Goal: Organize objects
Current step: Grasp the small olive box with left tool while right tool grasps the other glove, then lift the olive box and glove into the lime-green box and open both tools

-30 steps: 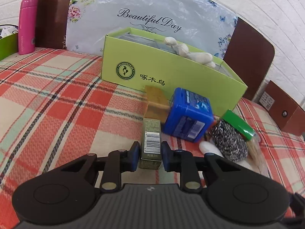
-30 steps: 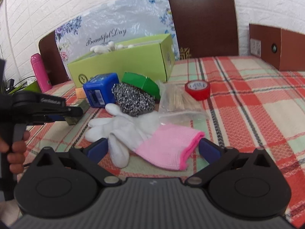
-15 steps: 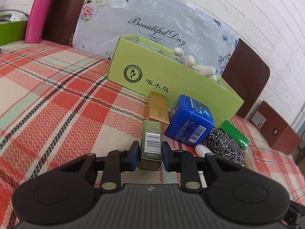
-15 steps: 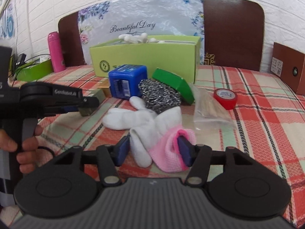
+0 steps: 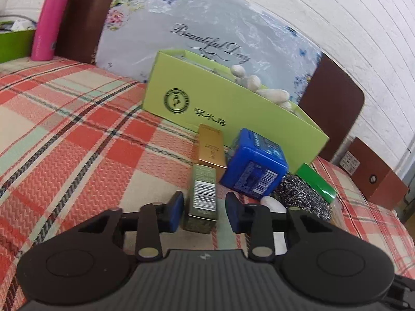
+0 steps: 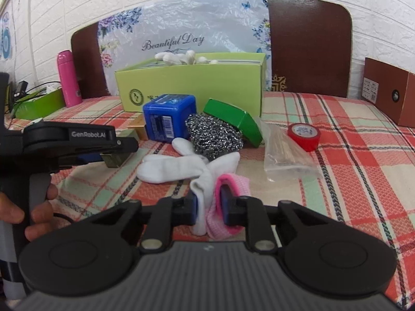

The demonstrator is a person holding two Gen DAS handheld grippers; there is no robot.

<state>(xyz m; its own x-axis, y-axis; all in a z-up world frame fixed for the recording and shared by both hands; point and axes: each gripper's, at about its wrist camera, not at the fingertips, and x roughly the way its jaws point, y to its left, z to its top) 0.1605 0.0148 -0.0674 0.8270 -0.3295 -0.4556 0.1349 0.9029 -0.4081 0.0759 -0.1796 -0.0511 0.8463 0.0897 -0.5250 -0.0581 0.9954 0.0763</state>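
My left gripper [image 5: 205, 211] has its jaws slightly apart around a small olive-green box [image 5: 203, 197] with a barcode; gaps show on both sides of the box. The box also shows between the left gripper's fingers in the right wrist view [image 6: 114, 159]. My right gripper [image 6: 208, 203] is shut on the pink cuff of a white glove [image 6: 181, 164] that lies on the plaid cloth. A lime-green open box [image 5: 230, 108] holding another white glove [image 5: 259, 85] stands behind, also seen in the right wrist view [image 6: 192, 88].
Near the lime-green box lie a gold box [image 5: 211, 147], a blue cube box [image 6: 168, 119], a steel scourer [image 6: 214, 134], a dark green box [image 6: 233, 120], a clear bag of sticks [image 6: 285, 153] and red tape [image 6: 303, 136]. A pink bottle [image 6: 68, 77] stands far left; a brown box [image 6: 389, 93] stands right.
My left gripper's jaws have opened slightly off the olive box. My right gripper has closed on the glove's pink cuff, bunching it between the pads.
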